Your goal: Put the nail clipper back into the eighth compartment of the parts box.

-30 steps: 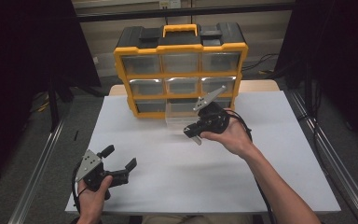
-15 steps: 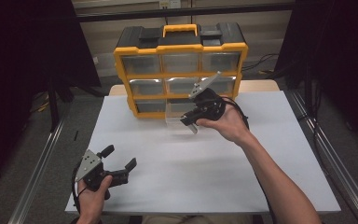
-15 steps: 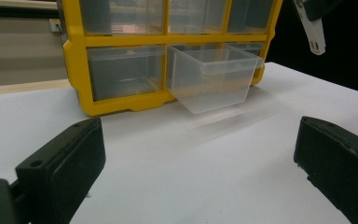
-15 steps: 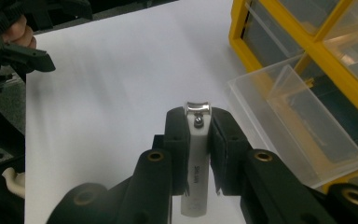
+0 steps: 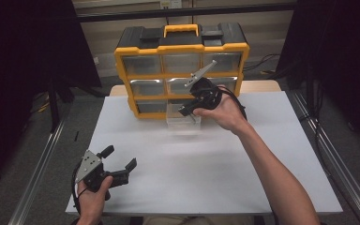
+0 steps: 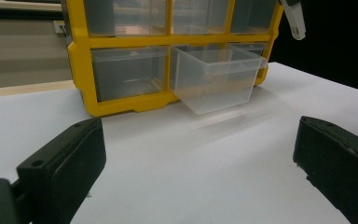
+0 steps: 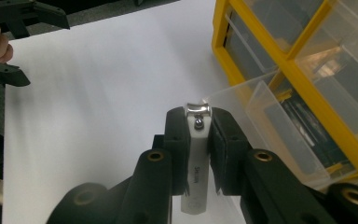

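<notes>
One yellow-framed organiser [image 5: 182, 49] with a black top and a yellow handle stands at the far edge of a white table [image 5: 206, 178], showing nine clear drawers in three rows of three. One of them, the clear drawer [image 6: 214, 77] in the middle of the bottom row, is pulled part of the way out over the table; from the left gripper view it looks empty. The neighbouring bottom-left drawer also looks empty, while what the others hold cannot be made out.

Two hand-held grippers are at work. The right gripper [image 5: 187, 110] hovers just above the pulled-out drawer, its jaws clamped on a single small white tool with a metal roller at its tip [image 7: 197, 140], held directly over the drawer's front rim. The left gripper [image 5: 119, 161] sits well apart near the table's near left corner, jaws spread wide and holding nothing.
</notes>
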{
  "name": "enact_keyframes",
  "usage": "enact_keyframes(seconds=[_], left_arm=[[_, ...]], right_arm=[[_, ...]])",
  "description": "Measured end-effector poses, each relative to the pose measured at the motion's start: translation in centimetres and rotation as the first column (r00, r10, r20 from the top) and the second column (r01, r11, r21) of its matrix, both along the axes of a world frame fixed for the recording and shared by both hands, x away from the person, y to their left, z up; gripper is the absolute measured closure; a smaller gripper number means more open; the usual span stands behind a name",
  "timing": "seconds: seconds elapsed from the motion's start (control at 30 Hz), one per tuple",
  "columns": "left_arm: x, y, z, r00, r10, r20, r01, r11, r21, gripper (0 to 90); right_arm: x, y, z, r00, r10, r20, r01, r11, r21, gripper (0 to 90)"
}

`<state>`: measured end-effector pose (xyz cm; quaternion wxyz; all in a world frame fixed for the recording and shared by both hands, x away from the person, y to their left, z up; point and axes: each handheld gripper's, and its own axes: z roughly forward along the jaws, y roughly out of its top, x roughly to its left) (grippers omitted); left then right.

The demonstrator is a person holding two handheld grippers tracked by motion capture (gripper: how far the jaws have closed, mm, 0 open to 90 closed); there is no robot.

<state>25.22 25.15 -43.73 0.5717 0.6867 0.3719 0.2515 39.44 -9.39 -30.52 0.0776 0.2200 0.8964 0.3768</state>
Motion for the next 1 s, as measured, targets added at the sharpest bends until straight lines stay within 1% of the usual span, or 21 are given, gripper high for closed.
enact_keyframes(seconds=[0.03, 0.07, 0.1, 0.13, 0.27, 0.3, 0.33, 0.4, 0.47, 0.53, 0.67, 0.77, 0.83, 0.87, 0.9, 0.97, 1.0], left_arm=[[0.0, 0.0, 0.0, 1.0, 0.0, 0.0, 0.0, 1.0, 0.006, 2.5], [0.0, 0.0, 0.0, 1.0, -0.004, 0.001, 0.004, 1.0, 0.001, 2.5], [0.0, 0.0, -0.1, 1.0, 0.002, -0.004, -0.002, 1.0, 0.009, 2.5], [0.0, 0.0, -0.1, 1.0, 0.004, -0.005, -0.004, 1.0, 0.007, 2.7], [0.0, 0.1, -0.1, 0.9999, 0.01, -0.006, -0.01, 0.9999, 0.009, 2.7], [0.0, 0.1, -0.1, 0.9999, 0.009, -0.006, -0.009, 0.9999, 0.009, 2.7], [0.0, 0.1, -0.1, 0.9999, 0.009, -0.006, -0.009, 0.9999, 0.011, 2.7], [0.0, 0.0, -0.1, 1.0, 0.005, -0.008, -0.004, 0.9999, 0.01, 2.6], [0.1, 0.1, -0.1, 1.0, 0.004, -0.009, -0.004, 0.9999, 0.012, 2.6], [0.1, 0.1, -0.2, 0.9999, 0.005, -0.012, -0.005, 1.0, 0.006, 2.7], [0.1, 0.1, -0.1, 0.9999, 0.005, -0.011, -0.005, 1.0, 0.007, 2.7], [0.1, 0.1, -0.1, 0.9999, 0.001, -0.011, -0.001, 1.0, 0.008, 2.7], [0.1, 0.1, -0.2, 0.9999, 0.003, -0.014, -0.003, 0.9999, 0.012, 2.7], [0.1, 0.1, -0.2, 0.9999, 0.0, -0.014, 0.0, 0.9999, 0.012, 2.7], [0.1, 0.1, -0.2, 0.9999, 0.004, -0.014, -0.004, 0.9999, 0.011, 2.7], [0.1, 0.1, -0.2, 0.9999, 0.005, -0.016, -0.004, 0.9999, 0.012, 2.7], [0.1, 0.1, -0.2, 0.9999, 0.005, -0.015, -0.005, 0.9999, 0.014, 2.7]], right_arm=[[0.2, 0.0, 0.0, 1.0, 0.004, 0.002, -0.004, 1.0, 0.006, 78.1], [0.3, 0.0, 0.0, 1.0, 0.002, 0.005, -0.002, 1.0, 0.004, 78.1], [0.5, 0.1, -0.1, 1.0, 0.001, 0.005, -0.001, 1.0, 0.002, 78.1], [0.7, 0.1, -0.2, 1.0, 0.006, 0.006, -0.006, 1.0, -0.003, 78.1], [1.5, 0.3, -0.1, 0.9999, -0.012, 0.012, 0.012, 1.0, -0.008, 78.1], [1.7, 0.3, 0.0, 0.9999, -0.011, 0.009, 0.011, 1.0, -0.004, 78.1], [1.9, 0.4, 0.0, 0.9997, -0.024, 0.0, 0.024, 1.0, -0.01, 78.1], [2.1, 0.6, -0.1, 0.9992, -0.039, 0.001, 0.039, 0.999, -0.027, 78.1], [2.4, 0.6, -0.1, 0.9988, -0.048, -0.008, 0.048, 0.999, -0.018, 78.1], [2.8, 0.6, -0.1, 0.9983, -0.057, -0.009, 0.057, 0.998, -0.023, 78.1], [3.6, 0.7, 0.0, 0.9977, -0.066, -0.016, 0.065, 0.997, -0.053, 78.1], [4.1, 0.6, 0.0, 0.9969, -0.077, -0.018, 0.076, 0.996, -0.054, 78.1], [4.6, 0.5, -0.1, 0.9958, -0.082, -0.04, 0.08, 0.995, -0.051, 78.1], [4.9, 0.6, -0.2, 0.9949, -0.091, -0.044, 0.088, 0.994, -0.062, 78.1], [5.1, 0.7, -0.3, 0.9942, -0.098, -0.046, 0.093, 0.992, -0.087, 78.0], [5.6, 0.7, -0.5, 0.9923, -0.112, -0.052, 0.107, 0.99, -0.096, 78.0], [5.9, 0.8, -0.6, 0.9908, -0.126, -0.048, 0.121, 0.987, -0.105, 78.1]])
